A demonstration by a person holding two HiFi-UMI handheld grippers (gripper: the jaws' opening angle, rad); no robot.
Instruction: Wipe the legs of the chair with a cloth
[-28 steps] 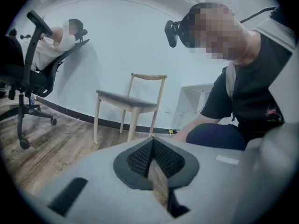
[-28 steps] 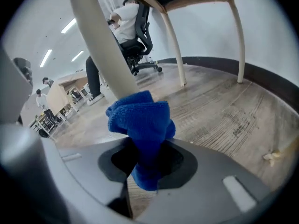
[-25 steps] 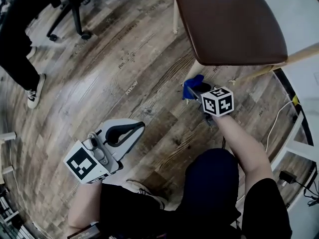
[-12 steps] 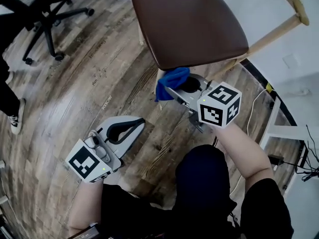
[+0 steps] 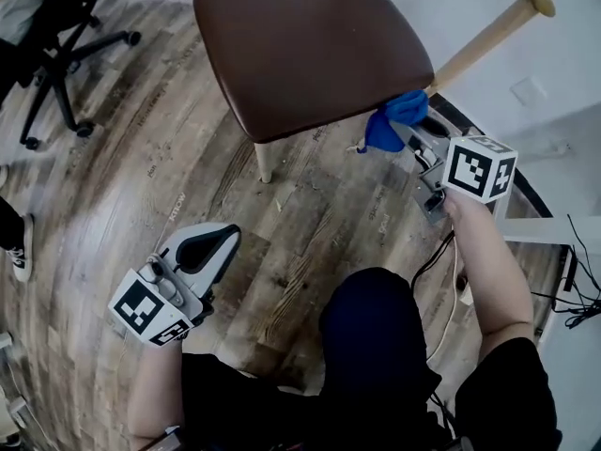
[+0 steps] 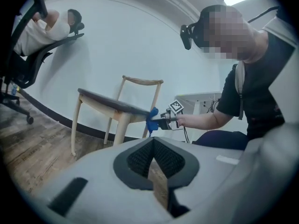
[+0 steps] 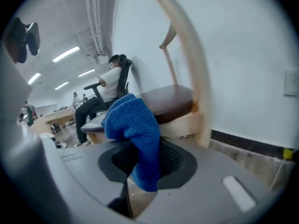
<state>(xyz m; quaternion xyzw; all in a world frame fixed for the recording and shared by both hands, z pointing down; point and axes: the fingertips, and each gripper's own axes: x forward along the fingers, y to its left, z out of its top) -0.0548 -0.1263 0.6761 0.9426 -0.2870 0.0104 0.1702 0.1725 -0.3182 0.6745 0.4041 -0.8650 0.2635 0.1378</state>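
At the far left, an office chair [image 5: 64, 59] is standing on the wood-plank floor [image 5: 122, 167], and the left gripper view is showing a person reclining in it. The left gripper [image 5: 208, 245] is hovering low over the floor, in front of the operator's left knee and well apart from the wooden chair [image 5: 310, 45]. Its jaws are resting together at the tips, with nothing between them. The wooden chair is standing upright to the right of that, its brown seat facing up. One pale front leg [image 5: 265, 163] is showing below the seat's near edge, and one rear leg [image 5: 479, 43] is running up toward the backrest. The blue cloth [image 5: 394, 120] is sitting at the seat's right rear corner, just beside that rear leg; whether it is touching the wood cannot be told. The right gripper [image 5: 411, 130] is reaching in from the right, its jaws clenching the cloth. The cloth is bunching up above the pads [image 7: 170, 155] and hanging down between them. A black cable [image 5: 434, 256] is lying on the floor beneath the operator's right forearm.
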